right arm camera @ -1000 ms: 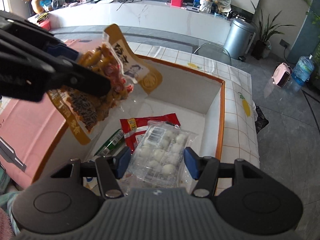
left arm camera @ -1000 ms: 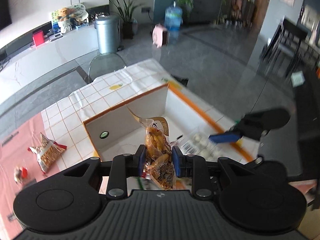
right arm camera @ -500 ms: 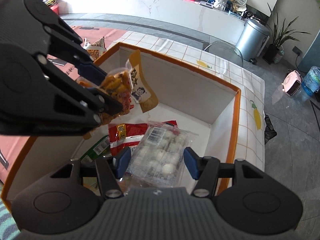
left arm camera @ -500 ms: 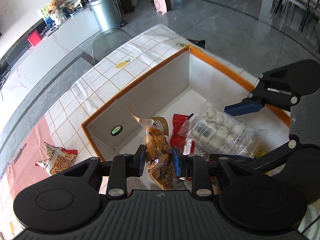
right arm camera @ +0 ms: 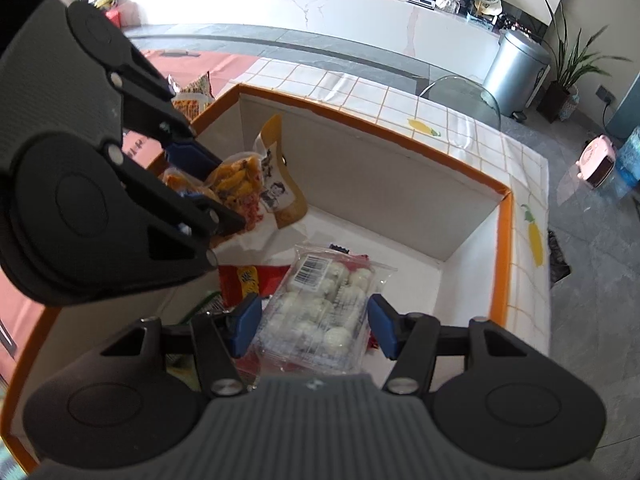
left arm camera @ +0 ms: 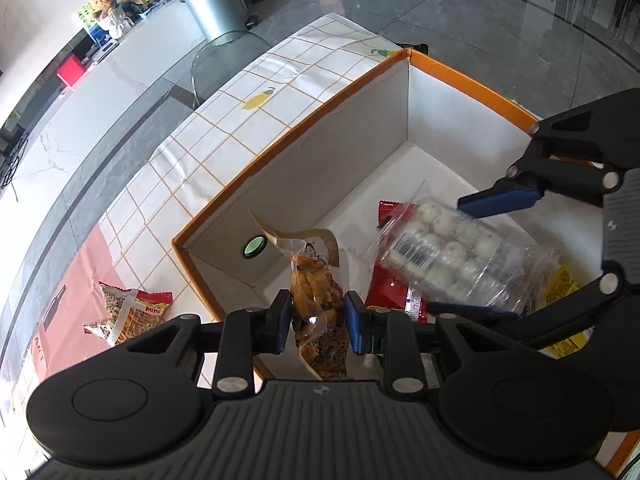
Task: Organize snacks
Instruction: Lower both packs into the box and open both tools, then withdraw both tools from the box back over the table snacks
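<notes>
Bright kitchen-living room, grey stone floor, white counter behind; bench (left arm camera: 280, 92) under a white cloth with orange grid lines and lemon prints. Orange-rimmed white box (left arm camera: 320, 120) on it, card walls matte, flat floor.

Compared with a second ago: both hands lower, now down inside the box mouth instead of above it. Grips unchanged. Reads as the drop-off stage for two snacks at once; release not yet made.

Left gripper (left arm camera: 316, 322): fingers clamped on orange snack bag (left arm camera: 316, 296), narrow gap, bag pinched at its middle. Crinkly clear film, lumpy golden pieces inside, printed header flap sticking up. Hanging over the near-left corner of the box.

Right gripper (right arm camera: 314, 322): fingers clamped on clear tray of white balls (right arm camera: 320, 304), wide gap. Rigid blister shape in loose glossy wrap, barcode label at far end. Held just above the box floor.

Already in the box: red packet (right arm camera: 244, 278), flat and shiny, plus yellow packet (left arm camera: 560, 292).

Left out: patterned chip bag (left arm camera: 128, 314) on the bench beside the box, puffy, creased.
</notes>
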{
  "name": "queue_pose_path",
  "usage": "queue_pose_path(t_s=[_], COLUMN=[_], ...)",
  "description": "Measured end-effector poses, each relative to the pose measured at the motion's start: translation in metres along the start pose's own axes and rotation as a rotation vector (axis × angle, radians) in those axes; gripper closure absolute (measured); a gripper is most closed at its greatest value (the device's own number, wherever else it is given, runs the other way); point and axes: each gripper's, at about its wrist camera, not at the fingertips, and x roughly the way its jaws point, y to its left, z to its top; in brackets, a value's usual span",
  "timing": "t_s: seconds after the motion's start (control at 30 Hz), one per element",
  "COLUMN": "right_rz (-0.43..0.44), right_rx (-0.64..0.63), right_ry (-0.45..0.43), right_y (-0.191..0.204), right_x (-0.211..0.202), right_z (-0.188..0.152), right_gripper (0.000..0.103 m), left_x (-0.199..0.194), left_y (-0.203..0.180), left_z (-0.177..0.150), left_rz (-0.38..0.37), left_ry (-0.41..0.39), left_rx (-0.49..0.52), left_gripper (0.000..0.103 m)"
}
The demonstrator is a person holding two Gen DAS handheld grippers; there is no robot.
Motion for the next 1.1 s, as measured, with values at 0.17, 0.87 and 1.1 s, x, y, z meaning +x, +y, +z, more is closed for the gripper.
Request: queue_pose_path(t_s=[0.17, 0.87, 1.1], right_rz=[0.025, -0.073, -0.106], right_rx=[0.053, 0.156, 0.177], right_ry=[0.001, 0.059, 0.029], right_y=[-0.002, 0.009, 0.022], right_x=[0.005, 0.031, 0.001], right_z=[0.005, 0.033, 0.037], right_gripper=[0.047, 0.045, 0.038], left_x=[-0.002, -0.087, -0.113], left_y=[0.002, 0.082, 0.097], left_z=[-0.001, -0.053, -0.101], left_rz=[-0.003, -0.025, -0.047], left_ry=[-0.003, -0.202, -0.228], left_rx=[0.006, -0.279, -0.375], left_gripper=[0.072, 0.062, 0.062])
